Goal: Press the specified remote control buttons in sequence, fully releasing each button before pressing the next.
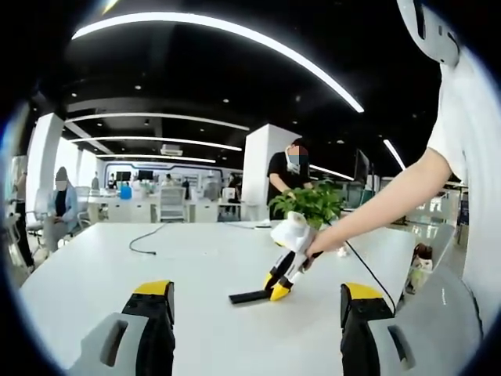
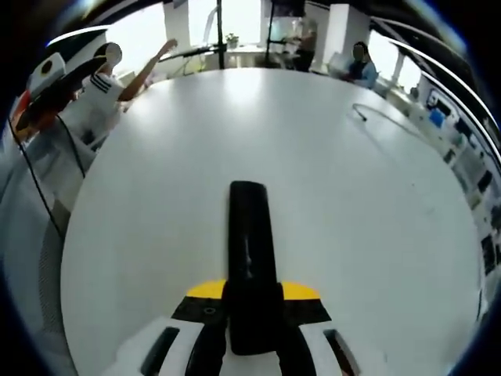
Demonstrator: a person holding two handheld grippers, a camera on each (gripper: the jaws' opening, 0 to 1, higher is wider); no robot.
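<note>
**Remote gripped on the table, no press under way**

The long black glossy remote control [image 2: 249, 258] runs up the lower centre of the right gripper view, its near end clamped between the jaws of the right gripper [image 2: 252, 325]. Its far end lies over the round white table [image 2: 329, 157]. In the left gripper view the same gripper appears at centre, held by a hand [image 1: 313, 249], with the remote's tip low over the tabletop. The left gripper [image 1: 258, 329] sits at the bottom edge, jaws apart and empty, well short of the remote. No button is being touched; how many presses are done cannot be told, and the sequence seemingly remains ahead.
</note>
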